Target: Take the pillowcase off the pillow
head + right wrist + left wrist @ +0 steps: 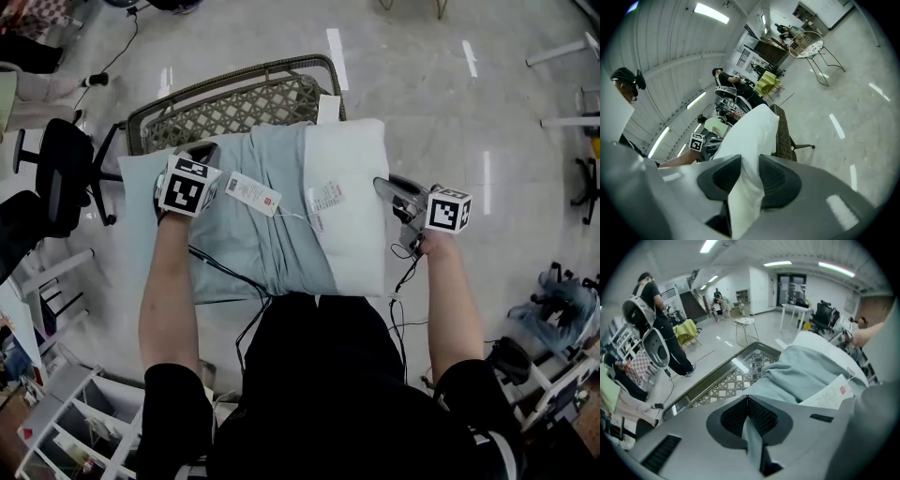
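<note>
Seen from above, a white pillow lies across a woven wicker chair in front of the person. Its right half is bare. A pale blue-green pillowcase covers the left half, bunched in loose folds, with a paper tag lying on top.

The left gripper has its jaws pressed together on a thin fold of the pillowcase at the far left edge. The right gripper pinches the white pillow fabric at the pillow's right edge.

The case looks roughly half off, so the step in hand appears to be the pulling apart. The next move likely calls for drawing the left gripper further leftward while the right anchors the pillow. Both grips must hold until the pillow's left end slips free of the opening.
</note>
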A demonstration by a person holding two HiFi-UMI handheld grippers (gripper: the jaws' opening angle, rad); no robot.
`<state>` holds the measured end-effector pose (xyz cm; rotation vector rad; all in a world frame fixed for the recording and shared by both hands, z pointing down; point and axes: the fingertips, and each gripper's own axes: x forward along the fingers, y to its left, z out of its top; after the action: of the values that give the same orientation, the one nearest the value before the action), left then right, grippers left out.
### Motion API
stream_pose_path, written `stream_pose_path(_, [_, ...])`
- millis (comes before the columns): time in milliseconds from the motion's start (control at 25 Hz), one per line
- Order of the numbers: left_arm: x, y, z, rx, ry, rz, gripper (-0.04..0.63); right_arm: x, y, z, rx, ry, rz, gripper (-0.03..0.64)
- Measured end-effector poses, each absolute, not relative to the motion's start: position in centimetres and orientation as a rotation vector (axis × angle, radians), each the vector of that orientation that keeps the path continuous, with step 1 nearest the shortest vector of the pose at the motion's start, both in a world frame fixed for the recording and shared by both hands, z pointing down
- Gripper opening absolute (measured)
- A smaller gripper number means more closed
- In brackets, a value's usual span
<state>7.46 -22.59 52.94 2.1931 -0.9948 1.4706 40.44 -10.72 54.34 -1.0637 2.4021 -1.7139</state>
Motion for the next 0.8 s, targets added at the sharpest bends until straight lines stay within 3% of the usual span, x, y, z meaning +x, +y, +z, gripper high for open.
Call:
stream_pose_path(120, [8.3,-21.2,51.6,2.224,-1.024,1.307,0.012,41.4,-10.5,54.9,-1.169,2.405,-1.727,0.173])
stream_pose_path(360, [10.4,-14.4,50.0,2.270,-0.967,1.124,0.101,42.3,-7.2,55.1,-1.272,2.383,-1.786,0.296])
stream_pose_path(800, [11.6,-5.3,47.9,2.358,-0.900,0.966,0.132,38.7,1.7,51.4,-1.420,2.385,-1.739,0.327])
